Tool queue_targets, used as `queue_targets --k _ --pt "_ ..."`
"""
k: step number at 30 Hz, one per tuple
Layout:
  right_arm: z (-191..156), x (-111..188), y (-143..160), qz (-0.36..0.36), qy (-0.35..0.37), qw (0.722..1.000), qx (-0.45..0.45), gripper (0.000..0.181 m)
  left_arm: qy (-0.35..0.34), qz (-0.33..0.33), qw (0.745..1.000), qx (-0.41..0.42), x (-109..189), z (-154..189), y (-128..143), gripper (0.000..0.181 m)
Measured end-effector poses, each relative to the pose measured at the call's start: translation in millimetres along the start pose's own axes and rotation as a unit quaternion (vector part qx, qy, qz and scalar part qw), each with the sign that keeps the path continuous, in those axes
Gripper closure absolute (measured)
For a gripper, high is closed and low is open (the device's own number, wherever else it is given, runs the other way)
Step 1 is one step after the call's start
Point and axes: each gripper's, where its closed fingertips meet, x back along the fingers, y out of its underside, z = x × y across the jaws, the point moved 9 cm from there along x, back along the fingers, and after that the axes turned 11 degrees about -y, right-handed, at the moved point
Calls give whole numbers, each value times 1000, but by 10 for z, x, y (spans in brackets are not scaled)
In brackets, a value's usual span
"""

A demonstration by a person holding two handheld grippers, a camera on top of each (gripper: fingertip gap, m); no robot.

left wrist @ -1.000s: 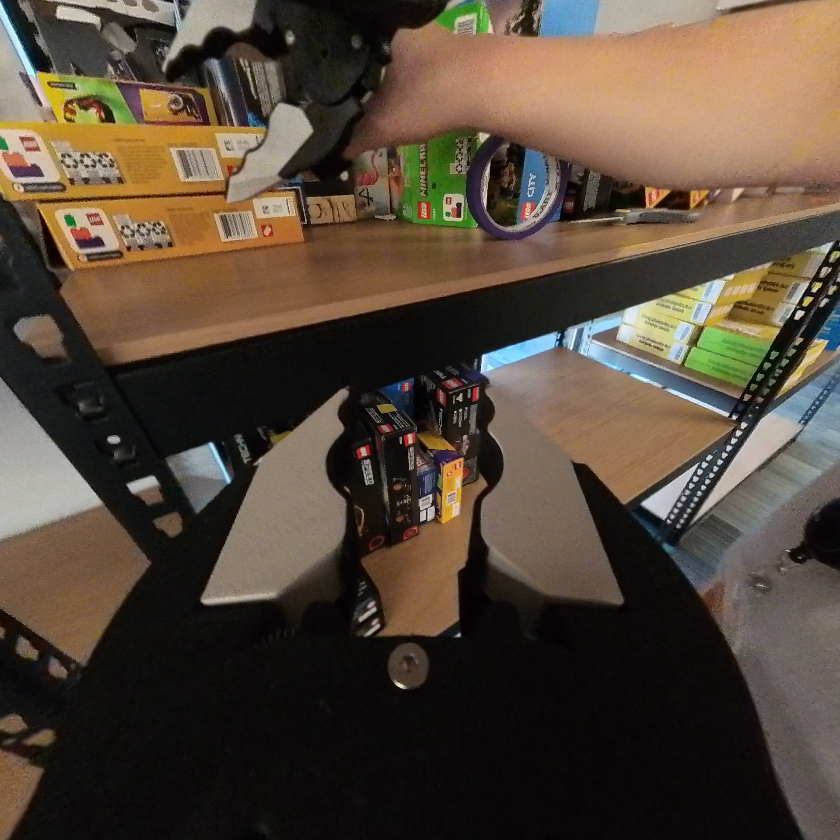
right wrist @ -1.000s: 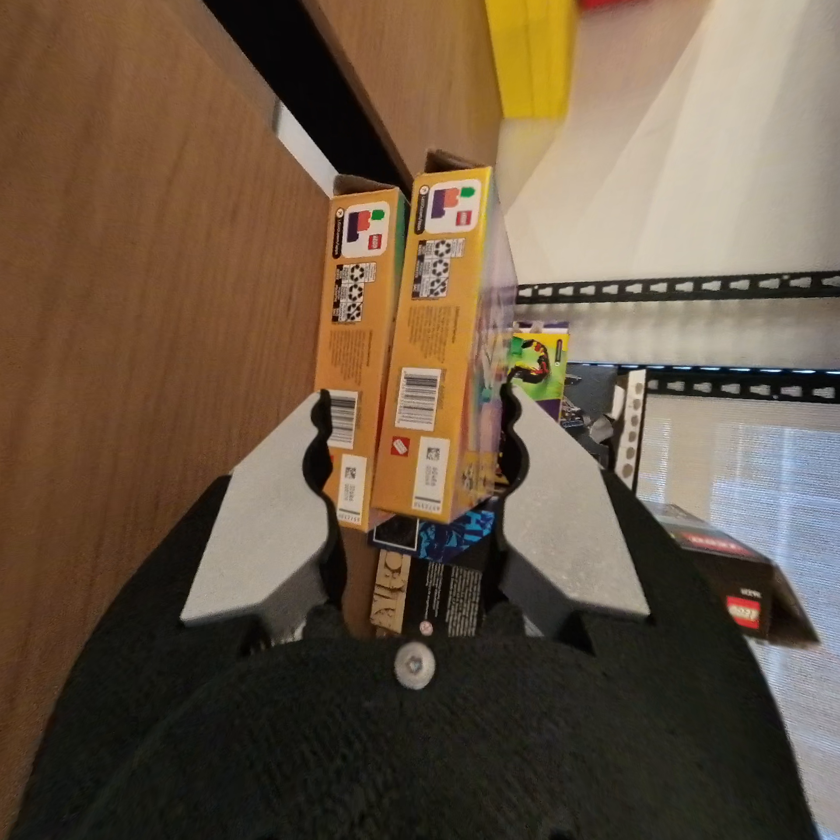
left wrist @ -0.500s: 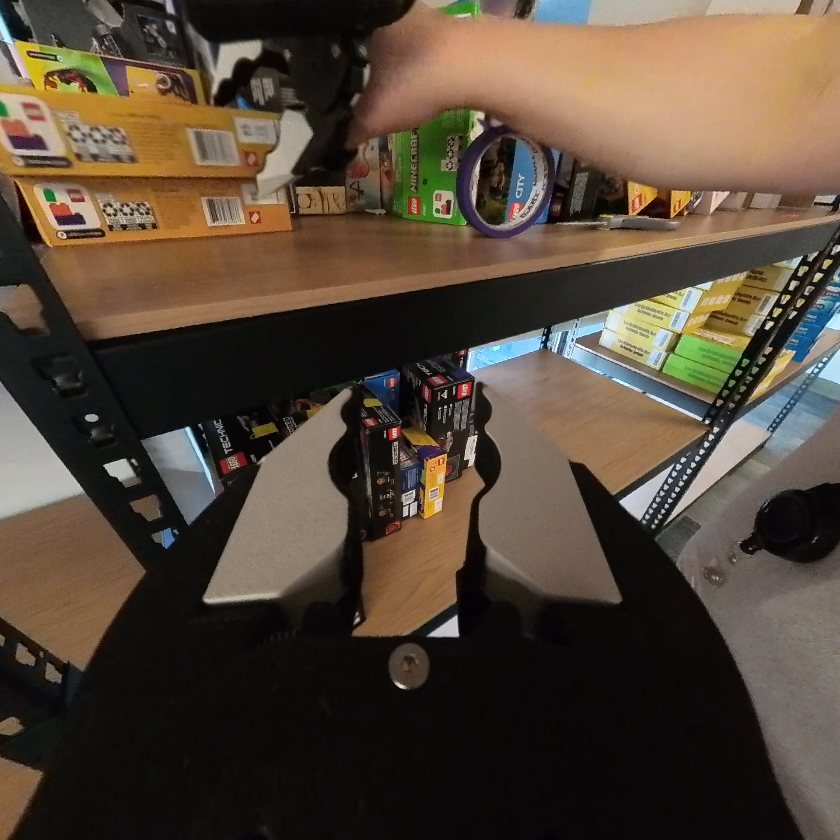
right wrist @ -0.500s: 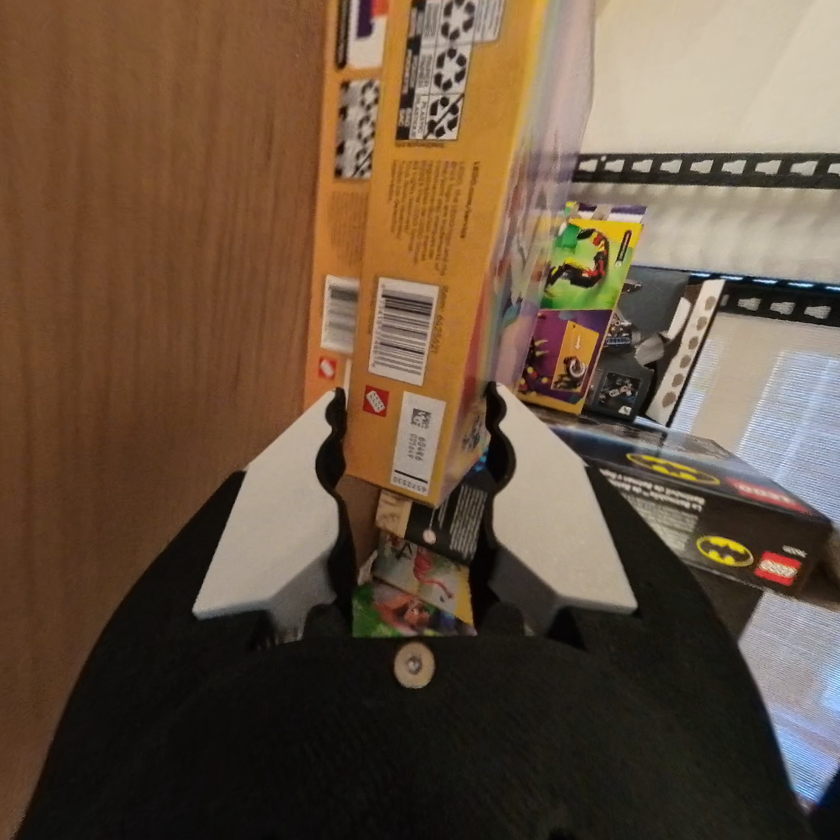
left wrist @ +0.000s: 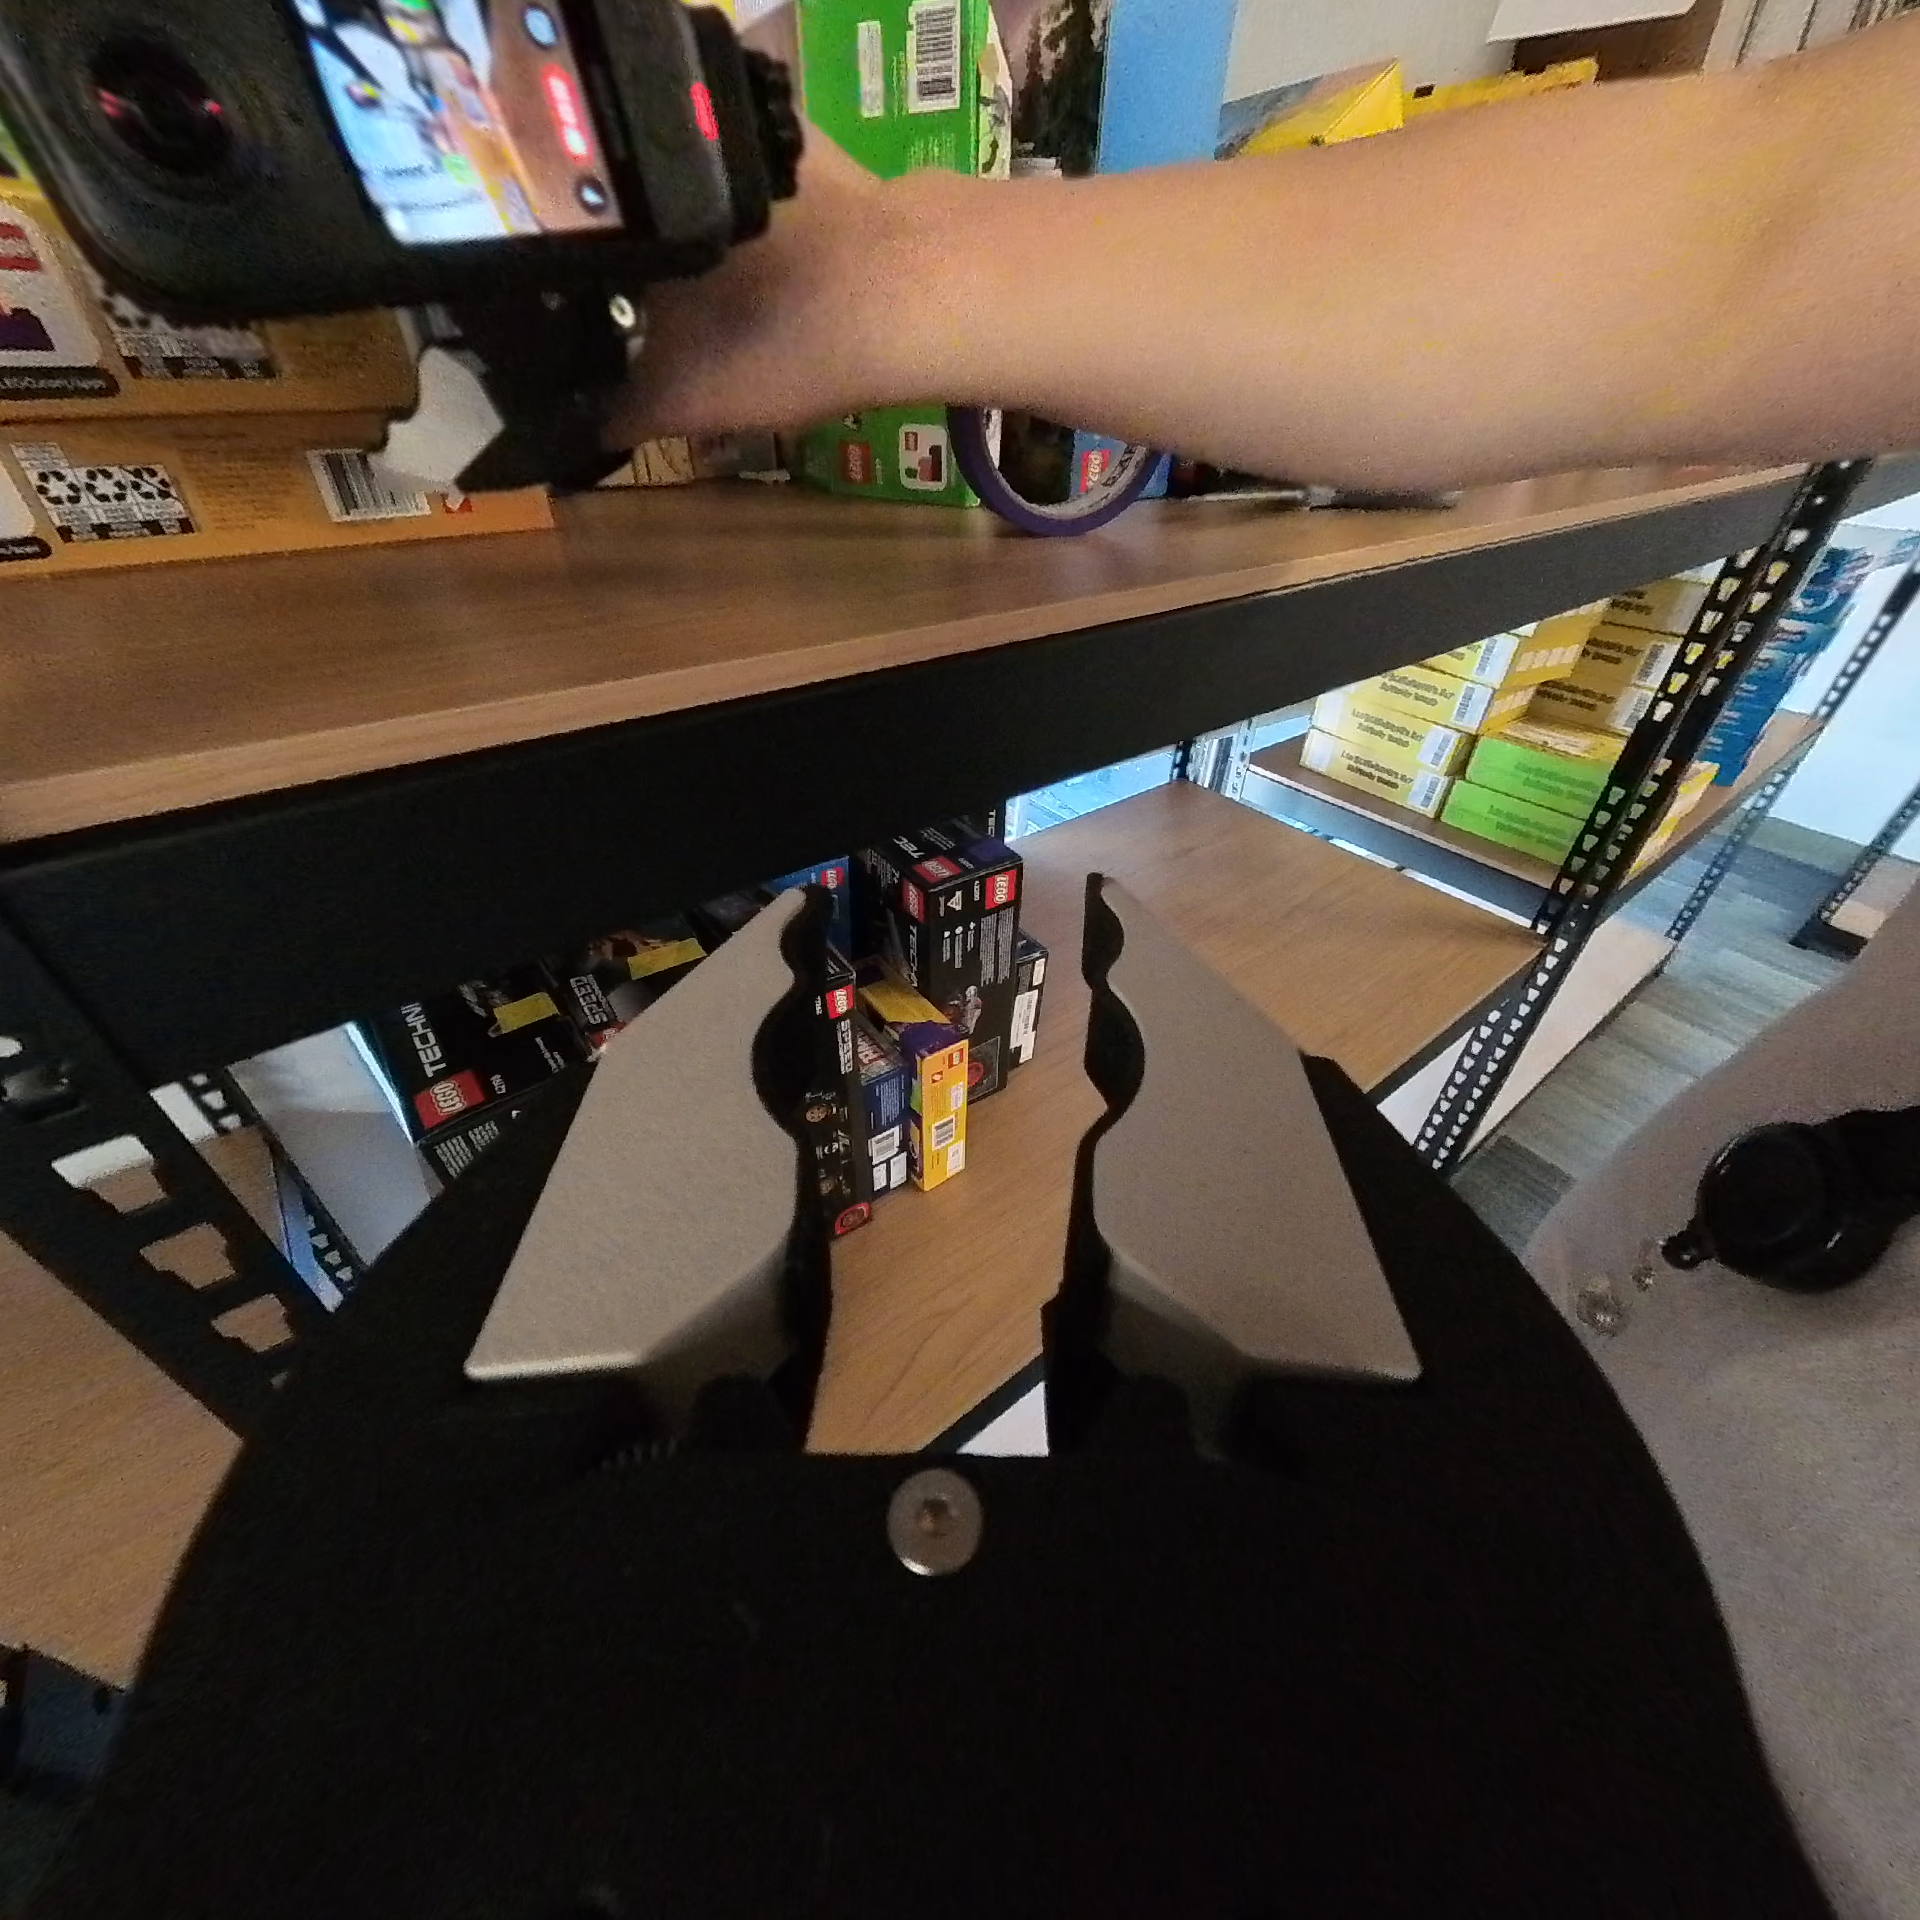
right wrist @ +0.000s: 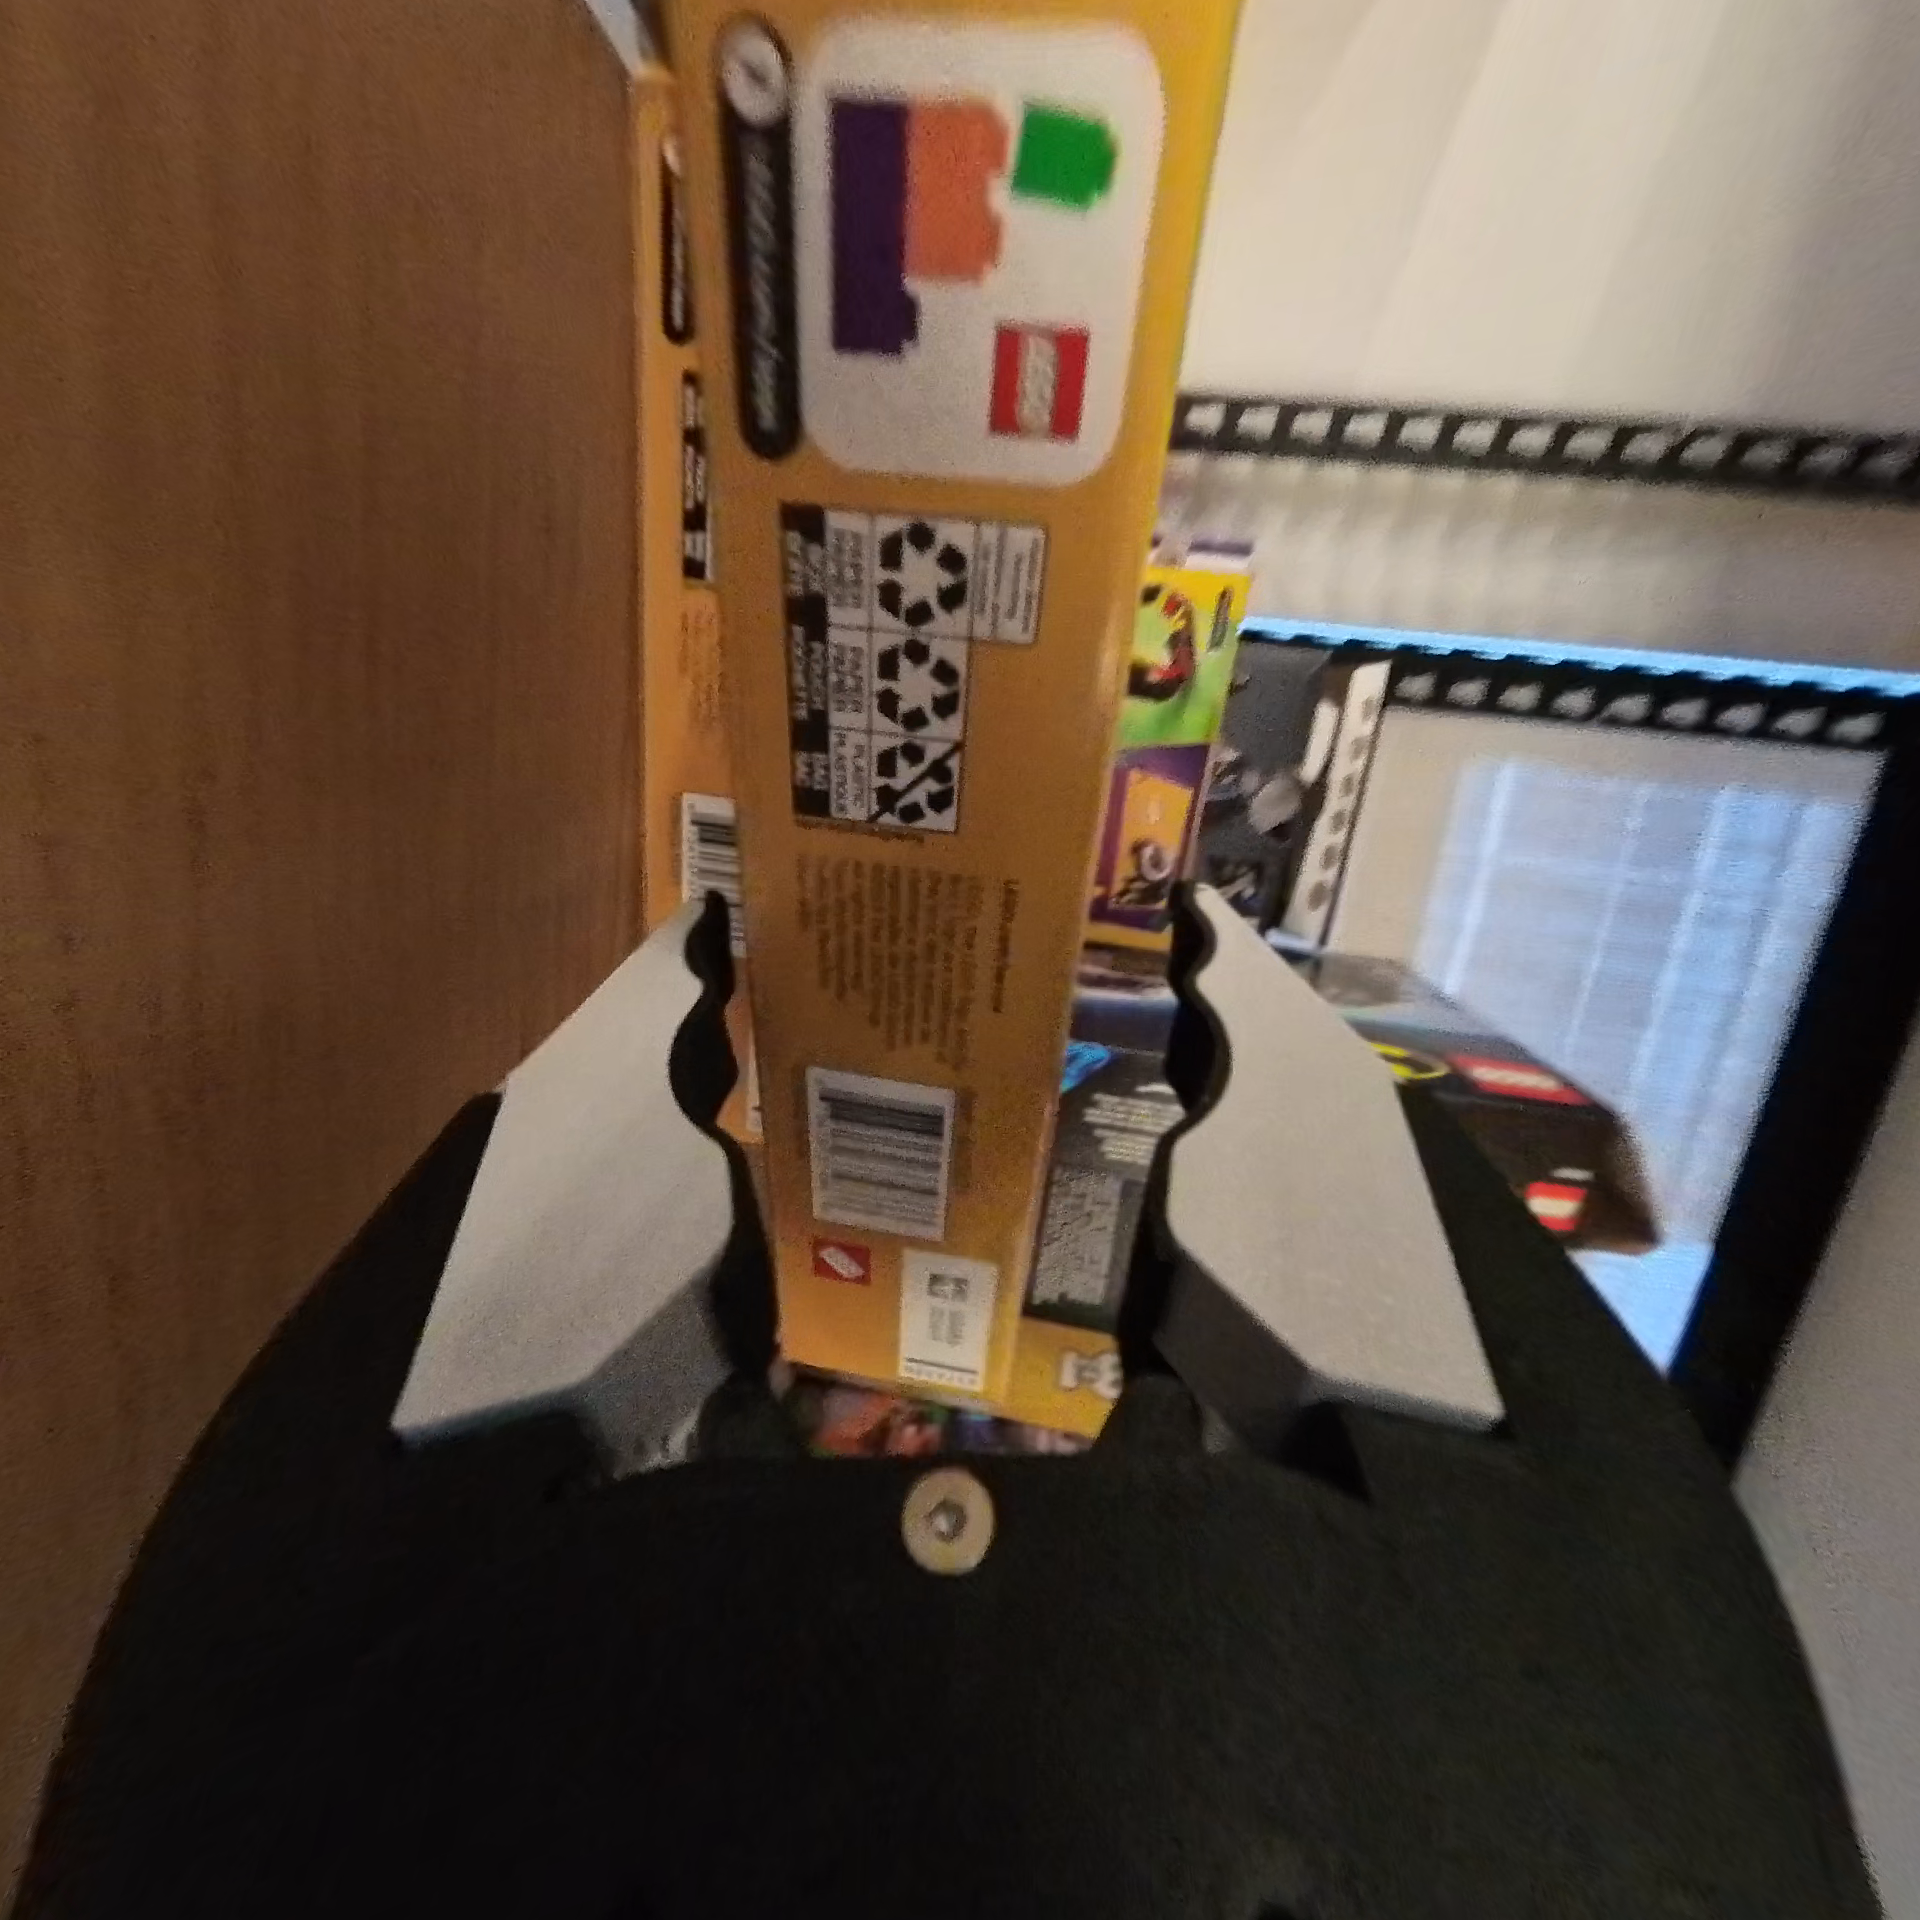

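Our right gripper has its jaws wide around the upper flat yellow cardboard box, on the wooden shelf, not yet clamped. Our left gripper waits, jaws half open and empty, near the lower shelf.

The orange box carries a barcode, recycling symbols and a red logo patch. Black boxes below the shelf bear white lettering.

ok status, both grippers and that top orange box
Left gripper open, empty, below the upper shelf. Right gripper open, jaws straddling the top orange box, right side not touching. Second orange box underneath.
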Motion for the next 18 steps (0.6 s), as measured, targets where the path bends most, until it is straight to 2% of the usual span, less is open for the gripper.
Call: queue_targets --k 2,5,9,12,14,15,18 --pt "-2 -46 34 2 -19 1000 -18 117 -4 -1 1000 2 34 2 20 134" --pt "-5 10 76 35 -13 999 -25 121 -15 -5 1000 10 118 -19 72 134" --pt "82 356 172 123 -38 987 -94 123 -33 -7 999 27 225 -83 113 135" --pt "213 690 367 196 -79 960 -185 123 -38 -1 999 34 258 -126 85 135" --pt "320 929 542 257 -110 923 -264 124 -41 2 999 31 251 -147 51 135" --pt "363 1043 634 295 -133 896 -305 124 -42 3 999 28 239 -155 34 135" --pt "384 1302 876 410 -223 775 -426 124 -39 7 999 19 165 -155 -19 135"
